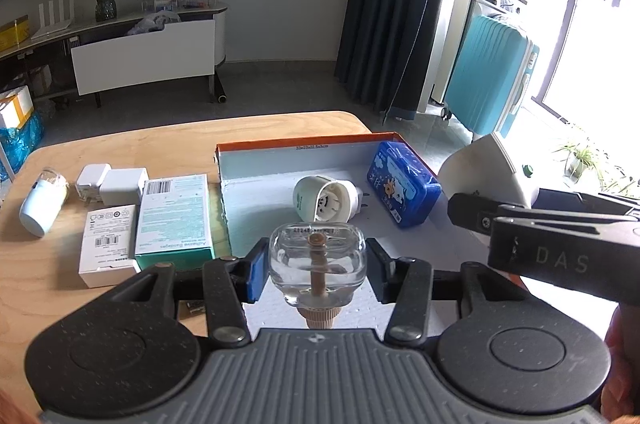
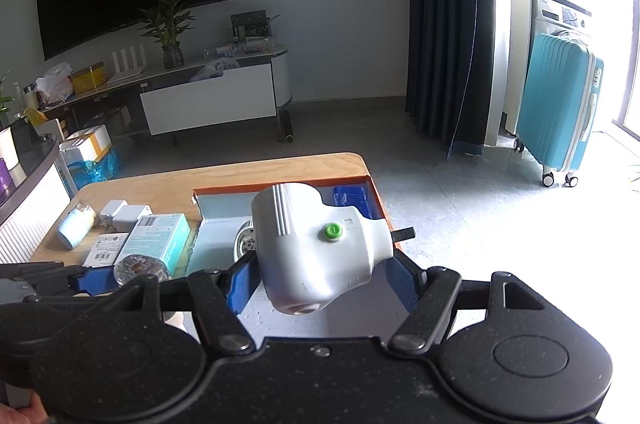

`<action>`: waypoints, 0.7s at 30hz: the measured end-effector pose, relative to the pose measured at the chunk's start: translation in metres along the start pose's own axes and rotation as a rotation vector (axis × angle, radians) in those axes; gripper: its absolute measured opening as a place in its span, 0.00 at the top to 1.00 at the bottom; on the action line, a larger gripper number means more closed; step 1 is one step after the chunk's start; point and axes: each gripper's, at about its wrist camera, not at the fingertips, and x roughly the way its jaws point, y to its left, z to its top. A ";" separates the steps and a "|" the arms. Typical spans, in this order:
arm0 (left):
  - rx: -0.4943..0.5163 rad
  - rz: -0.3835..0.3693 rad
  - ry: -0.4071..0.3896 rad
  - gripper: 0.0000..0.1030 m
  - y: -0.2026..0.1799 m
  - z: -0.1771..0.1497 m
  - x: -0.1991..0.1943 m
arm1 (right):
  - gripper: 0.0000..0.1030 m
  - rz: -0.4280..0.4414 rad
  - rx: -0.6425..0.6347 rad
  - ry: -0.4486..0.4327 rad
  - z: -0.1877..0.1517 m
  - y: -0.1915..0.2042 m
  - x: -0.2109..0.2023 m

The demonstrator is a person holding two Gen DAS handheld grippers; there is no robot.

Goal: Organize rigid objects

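Left gripper (image 1: pixel 317 274): blue pads closed on clear glass bottle (image 1: pixel 317 260), beige neck toward camera, base pointing away, over orange-rimmed box (image 1: pixel 296 146). Right gripper (image 2: pixel 320 282): clamped around white plastic device with green button (image 2: pixel 316 244), long axis tilted, nozzle end nearest.

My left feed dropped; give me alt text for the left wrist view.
The left gripper is shut on a clear glass bottle above an orange-rimmed box holding a white adapter and a blue tin. Small boxes lie left on the table; the right gripper's white device shows at right.
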 end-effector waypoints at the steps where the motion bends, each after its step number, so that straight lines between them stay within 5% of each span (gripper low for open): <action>1: 0.000 -0.001 0.001 0.52 0.000 0.000 0.001 | 0.20 -0.001 -0.001 0.000 0.001 -0.001 0.001; 21: 0.012 -0.024 0.041 0.52 -0.010 0.003 0.025 | 0.20 0.000 -0.025 0.026 0.014 -0.007 0.032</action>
